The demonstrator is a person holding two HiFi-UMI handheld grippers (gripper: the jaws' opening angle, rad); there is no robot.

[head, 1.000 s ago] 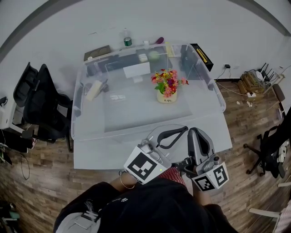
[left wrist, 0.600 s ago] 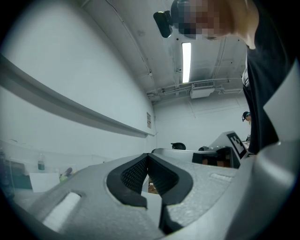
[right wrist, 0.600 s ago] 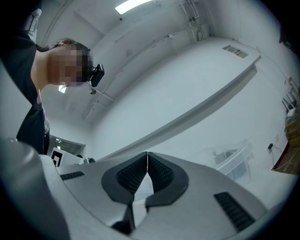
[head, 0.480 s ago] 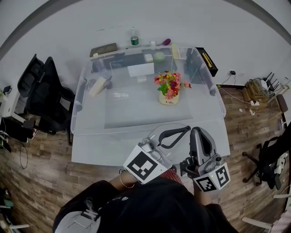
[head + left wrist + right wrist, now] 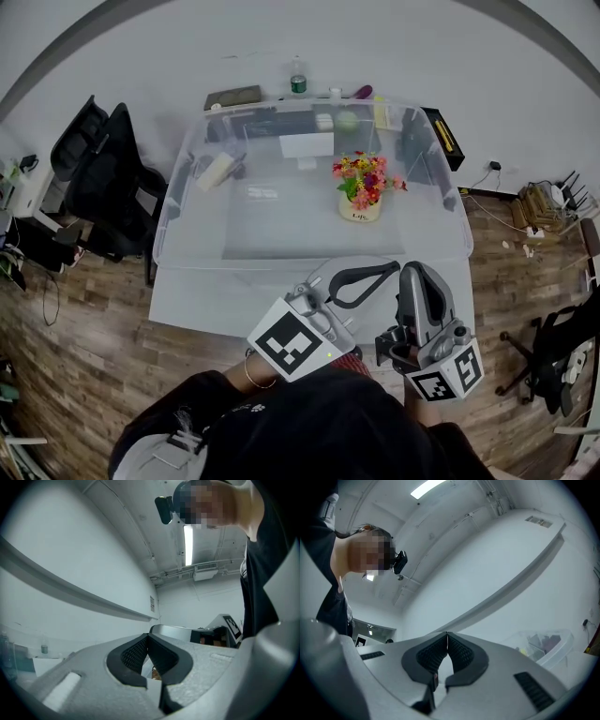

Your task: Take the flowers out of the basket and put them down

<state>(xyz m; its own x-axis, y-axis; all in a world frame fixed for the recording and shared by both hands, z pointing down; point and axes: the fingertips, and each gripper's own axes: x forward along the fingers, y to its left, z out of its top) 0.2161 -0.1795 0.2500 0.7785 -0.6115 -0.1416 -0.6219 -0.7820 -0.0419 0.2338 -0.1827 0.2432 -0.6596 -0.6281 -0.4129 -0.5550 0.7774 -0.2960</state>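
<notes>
Head view, contents as they stood.

- One bunch of mixed red, pink and yellow flowers (image 5: 362, 174), upright in a small round cream basket (image 5: 360, 210).
- The basket sat on the bottom of a large clear plastic tub (image 5: 169, 211), right of its middle.
- The tub rested on a white bench (image 5: 211, 305) against the wall and covered most of it.
- Also in the tub were a white rectangular box (image 5: 307, 145) and a pale green ball (image 5: 347, 120) toward the back. A cream bottle-shaped object (image 5: 216, 172) lay at the left.
- Behind the tub stood a small clear bottle with a green band (image 5: 298, 77) and a dark flat book (image 5: 234, 97). A black box with a yellow stripe (image 5: 441, 138) was at the back right corner.
- A black office chair (image 5: 103, 178) stood left of the bench on a brown wooden floor (image 5: 84, 337).
- The grey left gripper (image 5: 382, 270) with black pads was held on the near side of the tub, outside it and well apart from the flowers. Left gripper view showed its jaws pressed together, empty.
- The grey right gripper (image 5: 413, 272) was held just beside the left one, also outside the tub and well apart from the flowers. Right gripper view showed its jaws pressed together, empty.
</notes>
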